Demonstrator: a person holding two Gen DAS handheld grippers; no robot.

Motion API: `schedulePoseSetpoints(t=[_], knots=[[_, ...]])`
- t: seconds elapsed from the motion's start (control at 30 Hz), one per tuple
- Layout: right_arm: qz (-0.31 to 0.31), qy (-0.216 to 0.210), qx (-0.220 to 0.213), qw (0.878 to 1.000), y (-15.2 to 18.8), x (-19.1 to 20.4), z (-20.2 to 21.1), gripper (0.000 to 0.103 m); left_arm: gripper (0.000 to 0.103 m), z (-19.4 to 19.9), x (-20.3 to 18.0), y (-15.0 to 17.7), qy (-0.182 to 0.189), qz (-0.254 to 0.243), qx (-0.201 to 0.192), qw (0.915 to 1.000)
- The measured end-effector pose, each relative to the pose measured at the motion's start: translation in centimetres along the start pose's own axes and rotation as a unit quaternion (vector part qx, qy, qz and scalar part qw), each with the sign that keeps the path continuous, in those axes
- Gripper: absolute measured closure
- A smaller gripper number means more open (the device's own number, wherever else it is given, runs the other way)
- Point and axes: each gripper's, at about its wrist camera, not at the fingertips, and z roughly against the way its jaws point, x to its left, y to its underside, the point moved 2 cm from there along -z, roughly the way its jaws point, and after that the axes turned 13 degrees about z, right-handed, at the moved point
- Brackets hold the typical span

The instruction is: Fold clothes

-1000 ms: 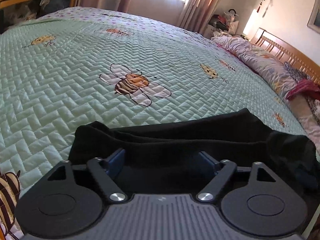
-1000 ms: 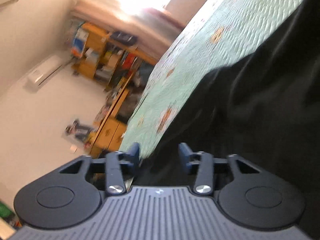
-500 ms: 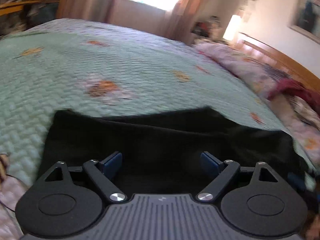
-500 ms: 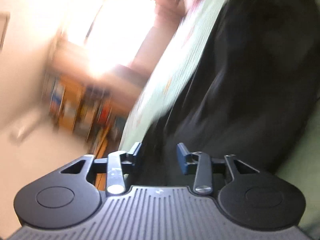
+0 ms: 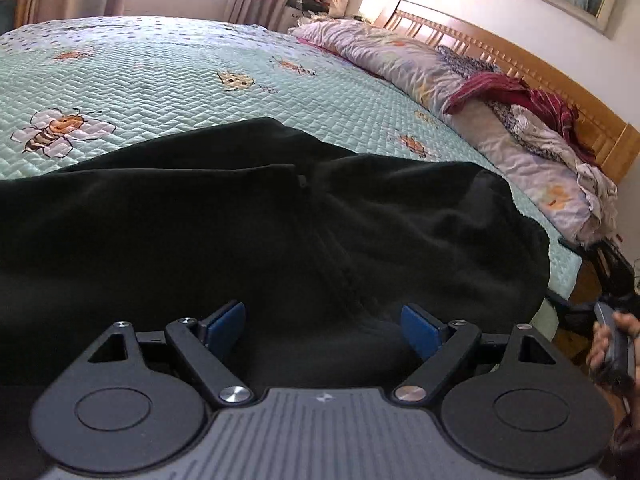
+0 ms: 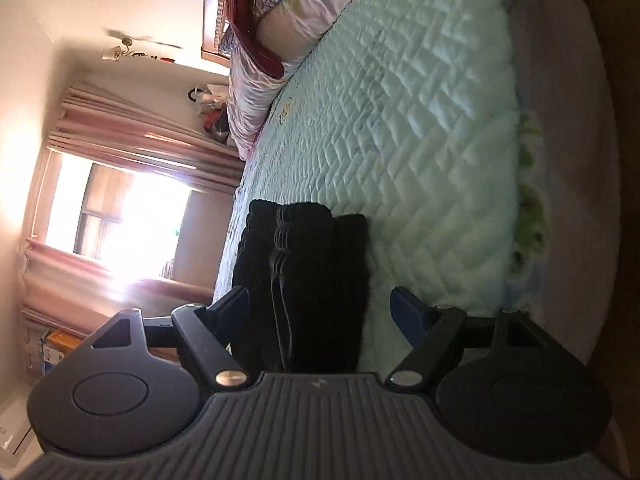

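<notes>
A black garment (image 5: 304,232) lies spread on the mint green bee-print quilt (image 5: 168,80), near the bed's front edge. My left gripper (image 5: 322,324) hovers low over its near side. It is open, with blue pads (image 5: 224,320) set wide apart and cloth lying beneath them, not pinched. In the right wrist view, which is rolled onto its side, the garment's layered edge (image 6: 308,272) sits between the fingers of my right gripper (image 6: 320,308). Those jaws are opening and the pads (image 6: 408,312) stand off the cloth.
Crumpled bedding and loose clothes (image 5: 516,120), one dark red, are heaped along the wooden headboard (image 5: 532,68). A curtained window (image 6: 120,224) is beyond the bed. A person's hand (image 5: 608,348) holds a dark handle at the bed's right corner.
The left gripper slid to the right along the black garment, toward the headboard side. The right gripper rolled over and its jaws spread wide, letting go of the cloth they had closed on.
</notes>
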Motion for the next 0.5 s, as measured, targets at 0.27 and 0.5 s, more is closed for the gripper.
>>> schedulePoseSetpoints(t=[0.27, 0.5], knots=[[0.033, 0.009, 0.035, 0.999, -1.9, 0.9, -1.7, 0.012, 0.003, -0.9, -0.5, 0.0, 0.002, -0.016, 0.010, 0.9998], [0.055, 0.015, 0.068, 0.996, -2.7, 2.1, -4.6, 0.006, 0.002, -0.9, 0.0, -0.6, 0.017, 0.004, 0.019, 0.9997]])
